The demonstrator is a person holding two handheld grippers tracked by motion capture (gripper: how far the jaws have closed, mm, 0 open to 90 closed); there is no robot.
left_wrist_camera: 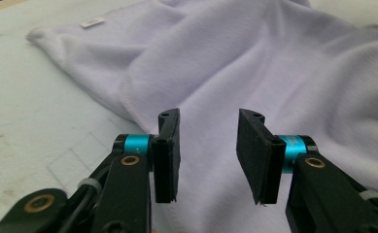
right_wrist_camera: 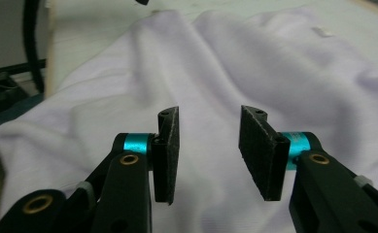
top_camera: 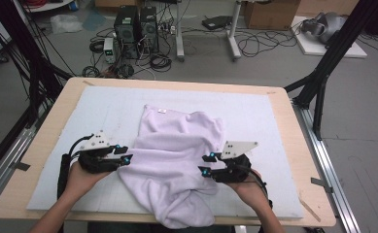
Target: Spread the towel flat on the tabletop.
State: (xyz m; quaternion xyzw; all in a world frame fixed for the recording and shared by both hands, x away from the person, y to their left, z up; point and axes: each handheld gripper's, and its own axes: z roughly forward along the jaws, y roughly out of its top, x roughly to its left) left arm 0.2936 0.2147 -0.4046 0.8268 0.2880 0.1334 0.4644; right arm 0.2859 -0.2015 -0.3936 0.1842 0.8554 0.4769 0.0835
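Note:
A pale lilac cloth (top_camera: 177, 160) lies crumpled on the white mat, its near end hanging over the table's front edge. A small white label (top_camera: 162, 111) shows near its far corner. My left gripper (top_camera: 127, 156) sits at the cloth's left edge, jaws open with nothing pinched. In the left gripper view the black pads (left_wrist_camera: 169, 150) stand apart just above the cloth (left_wrist_camera: 254, 63). My right gripper (top_camera: 205, 165) sits at the cloth's right side, also open. In the right gripper view its pads (right_wrist_camera: 262, 150) are apart over the cloth (right_wrist_camera: 215, 63), gripping nothing.
A white mat (top_camera: 99, 111) covers most of the wooden table (top_camera: 298, 145). Beyond the table's far edge the floor holds computer towers (top_camera: 135, 24), tangled cables and cardboard boxes. Black frame struts (top_camera: 322, 73) stand at the right and left.

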